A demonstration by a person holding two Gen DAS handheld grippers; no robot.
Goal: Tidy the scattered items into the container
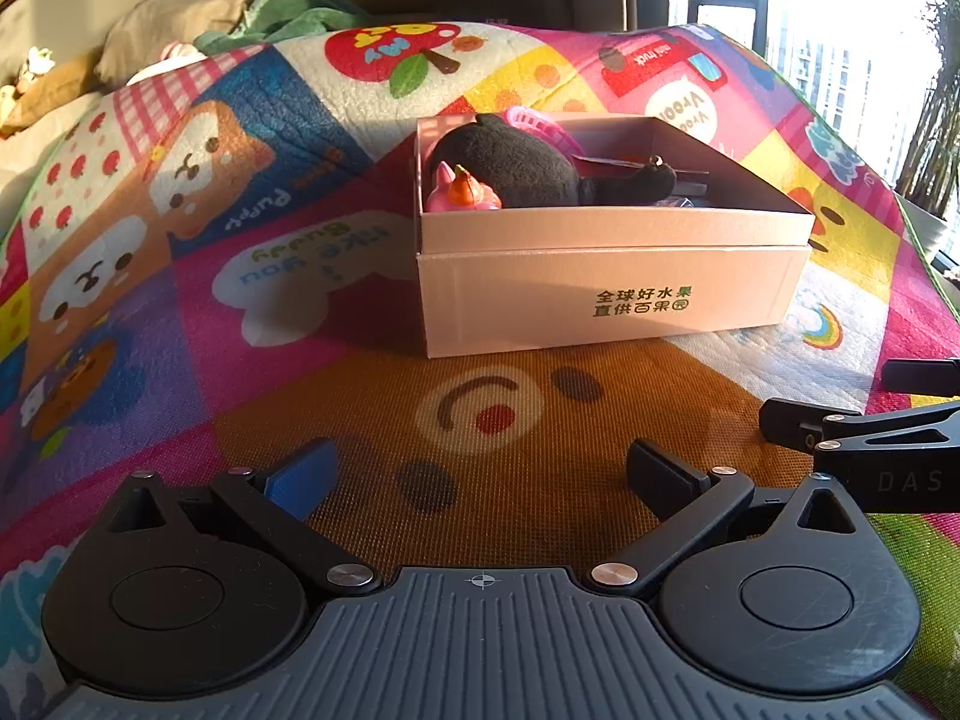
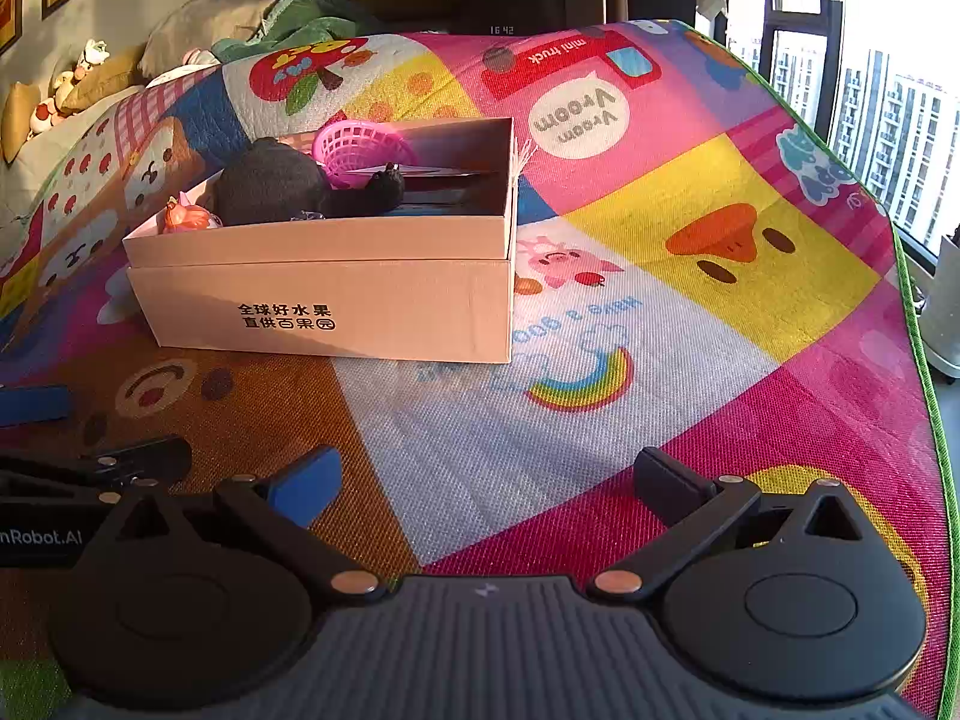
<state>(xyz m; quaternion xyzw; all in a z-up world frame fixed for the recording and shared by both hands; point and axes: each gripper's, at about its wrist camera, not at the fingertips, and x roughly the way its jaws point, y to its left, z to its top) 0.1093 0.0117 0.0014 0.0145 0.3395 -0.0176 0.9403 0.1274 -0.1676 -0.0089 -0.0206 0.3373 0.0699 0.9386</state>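
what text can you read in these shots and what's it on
"全球好水果 直供百果园": box front
"Vroom Vroom": white bubble on mat
"mini truck": red truck on mat
"Puppy", "I like you Bunny": mat, left view
"Have a good...": mat, partly hidden
"DAS": right tongs, cut off
"nRobot.AI": left tongs, cut off
"16 42": small, faint overlay

A cardboard box (image 1: 612, 294) sits on the play mat (image 1: 300, 276), near the mat's middle. Inside it, a plush toy (image 1: 516, 168) fills the left half, with a small toy figure (image 1: 462, 195) in the near-left corner and a plastic basket (image 1: 534, 123) behind the plush, toward the far wall. Both tools lie before the box toward the mat's near edge, the left tool (image 1: 480, 474) left of the right tool (image 2: 486, 480). Pillows (image 2: 198, 24) lie beyond the mat's far-left corner.
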